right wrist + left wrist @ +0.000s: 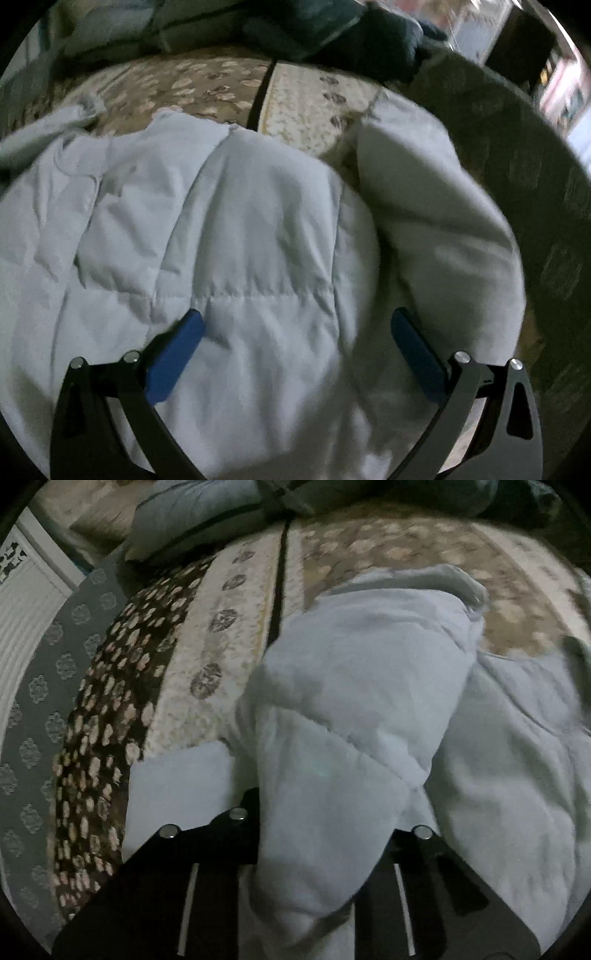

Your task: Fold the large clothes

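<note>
A pale blue quilted padded jacket (229,236) lies spread on a patterned bedspread (207,85). In the left wrist view a thick fold of the jacket (343,701) runs down between my left gripper's (321,834) black jaws, which are closed on it; the fingertips are hidden by the fabric. In the right wrist view my right gripper (295,332) is open, its blue pads (177,350) wide apart just above the jacket's quilted surface, holding nothing. A sleeve or side panel (443,229) lies to the right.
The bedspread (207,653) has cream, brown and floral bands. Grey-blue pillows (199,520) and dark bedding (332,33) lie at the far end. A grey patterned floor or rug (40,701) and a white panel (26,602) lie at the left.
</note>
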{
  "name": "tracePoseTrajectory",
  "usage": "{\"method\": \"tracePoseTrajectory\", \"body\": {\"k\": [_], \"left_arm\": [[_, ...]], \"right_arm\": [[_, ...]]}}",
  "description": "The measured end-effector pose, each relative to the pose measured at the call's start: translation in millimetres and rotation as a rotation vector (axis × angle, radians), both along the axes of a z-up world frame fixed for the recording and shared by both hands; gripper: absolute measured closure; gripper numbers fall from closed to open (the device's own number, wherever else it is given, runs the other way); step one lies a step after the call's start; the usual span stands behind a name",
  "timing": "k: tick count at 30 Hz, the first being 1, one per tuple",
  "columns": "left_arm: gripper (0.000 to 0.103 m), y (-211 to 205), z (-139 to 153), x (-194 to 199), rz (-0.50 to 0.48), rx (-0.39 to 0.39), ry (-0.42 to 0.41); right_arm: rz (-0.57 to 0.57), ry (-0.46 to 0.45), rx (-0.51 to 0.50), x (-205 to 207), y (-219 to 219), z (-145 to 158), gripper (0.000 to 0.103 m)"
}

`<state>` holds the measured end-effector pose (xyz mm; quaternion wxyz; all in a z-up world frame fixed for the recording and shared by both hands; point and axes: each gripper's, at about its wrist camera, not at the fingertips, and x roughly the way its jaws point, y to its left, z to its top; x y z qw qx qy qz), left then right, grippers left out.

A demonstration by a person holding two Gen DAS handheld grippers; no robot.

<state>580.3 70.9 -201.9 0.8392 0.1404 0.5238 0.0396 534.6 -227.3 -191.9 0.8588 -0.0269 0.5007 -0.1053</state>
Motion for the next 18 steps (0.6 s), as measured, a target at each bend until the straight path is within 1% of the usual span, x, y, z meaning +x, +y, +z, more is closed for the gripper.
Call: {"method": "tracePoseTrajectory", "body": {"k": [1,3,4,7,10,12,13,15,16,17,18], "left_arm": [[0.089,-3,5,-11,-0.027,-0.021,-0.015],[0.089,-16,11,-45,-0.106,0.003,-0.038],[0.089,-23,11,-65,-0.142,0.009,-0.031],[0.089,-32,10,-97,-0.173,-0.012,0.026],[0.088,-37,19,-120,-0.204,-0.035,0.025],[0.082,-30,23,-128,-0.180,-0.065,0.017],[0.080,-28,22,-125,-0.169,-0.081,0.020],[0.073,-16,23,-120,-0.132,-0.114,0.026],[0.057,-11,23,-110,-0.117,-0.112,0.031],[0.038,-13,25,-124,-0.115,-0.105,0.031],[0.030,-19,26,-126,-0.120,-0.093,0.024]], "right_arm": [[0.003,-0.004,0.002,-4,1,-1,0.002],[0.022,-0.017,-0.023,-15,6,0,0.002],[0.031,-0.020,-0.038,-21,10,2,0.002],[0.049,-0.027,-0.018,-38,15,10,0.002],[0.071,-0.042,-0.016,-55,19,20,0.002],[0.079,-0.050,-0.024,-61,21,26,0.002],[0.080,-0.050,-0.021,-62,22,29,0.002],[0.087,-0.046,0.011,-61,27,34,0.002],[0.097,-0.048,0.033,-59,32,37,0.002],[0.108,-0.054,0.047,-60,36,40,0.002],[0.121,-0.061,0.063,-58,43,44,0.002]]}}
